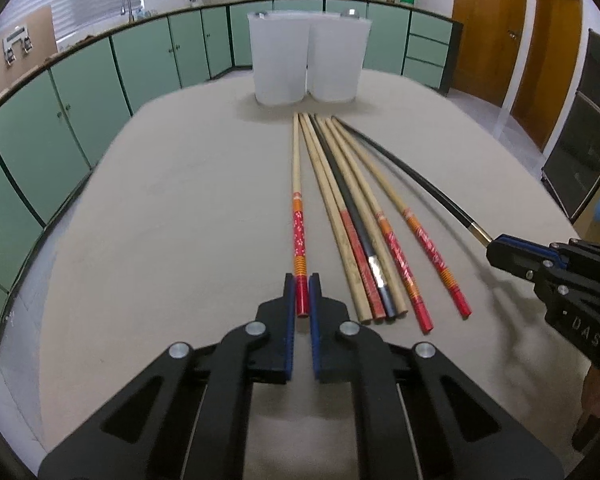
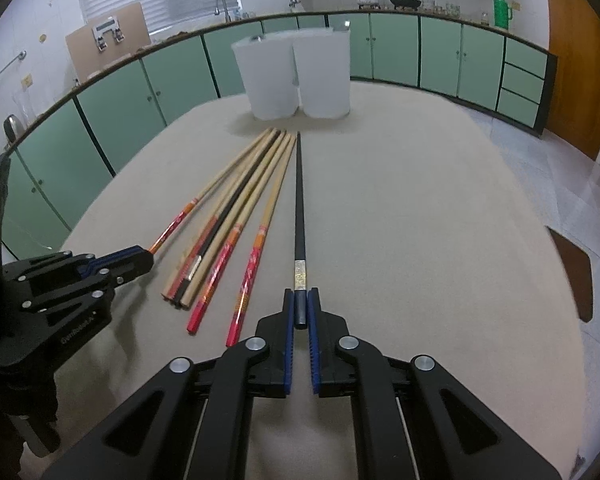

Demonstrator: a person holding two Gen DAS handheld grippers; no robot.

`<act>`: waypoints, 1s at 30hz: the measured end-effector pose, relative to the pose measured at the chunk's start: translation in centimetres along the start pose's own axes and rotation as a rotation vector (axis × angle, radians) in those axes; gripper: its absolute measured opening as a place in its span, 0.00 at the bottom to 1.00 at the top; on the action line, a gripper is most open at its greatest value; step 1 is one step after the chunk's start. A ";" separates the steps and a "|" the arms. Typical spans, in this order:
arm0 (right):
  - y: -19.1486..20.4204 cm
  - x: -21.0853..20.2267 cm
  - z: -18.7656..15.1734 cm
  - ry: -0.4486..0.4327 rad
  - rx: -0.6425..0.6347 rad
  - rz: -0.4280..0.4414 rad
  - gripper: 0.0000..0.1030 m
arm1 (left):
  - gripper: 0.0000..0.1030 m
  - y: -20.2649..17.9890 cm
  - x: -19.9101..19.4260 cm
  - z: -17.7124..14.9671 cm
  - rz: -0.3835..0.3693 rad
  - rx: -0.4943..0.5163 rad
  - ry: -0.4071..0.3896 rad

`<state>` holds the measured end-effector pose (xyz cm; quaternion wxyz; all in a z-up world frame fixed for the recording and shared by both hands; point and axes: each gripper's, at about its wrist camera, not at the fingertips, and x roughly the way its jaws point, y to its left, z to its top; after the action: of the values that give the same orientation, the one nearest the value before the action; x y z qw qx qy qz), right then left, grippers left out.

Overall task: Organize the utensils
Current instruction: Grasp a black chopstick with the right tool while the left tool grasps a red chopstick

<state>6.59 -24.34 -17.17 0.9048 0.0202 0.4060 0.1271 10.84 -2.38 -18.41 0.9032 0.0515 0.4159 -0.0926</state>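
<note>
While the 2 translucent white plastic tubs [image 1: 306, 58] at the far end of the beige counter [image 1: 160, 220] apparently await chopsticks, the left hand-held gripper [image 1: 302, 294] pinches a red-patterned wooden chopstick [image 1: 298, 200], the right hand-held gripper [image 2: 301, 308] a black one [image 2: 299, 200], and 6 more lie between.

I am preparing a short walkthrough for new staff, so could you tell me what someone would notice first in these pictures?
First, the fan of chopsticks on the grey table, running back toward two white tubs at the far end. Next, each gripper is shut on one stick's near end: the left gripper on a red-patterned chopstick at the left of the fan, the right gripper on a black chopstick at its right.
</note>
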 end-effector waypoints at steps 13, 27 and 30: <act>-0.3 -6.4 5.6 -0.165 -0.054 0.012 0.06 | 0.05 1.9 -8.4 6.2 -0.001 -0.010 -0.229; -0.2 -9.8 14.3 -0.276 -0.099 0.054 0.06 | 0.05 2.0 -12.0 12.5 -0.053 0.003 -0.362; -0.3 -9.9 15.8 -0.276 -0.116 0.055 0.06 | 0.05 1.8 -12.1 13.3 -0.069 -0.004 -0.372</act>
<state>11.97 -25.98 0.58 0.9478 -0.0037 0.2688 0.1713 13.39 -1.35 -0.58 0.9609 0.0174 0.2436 -0.1306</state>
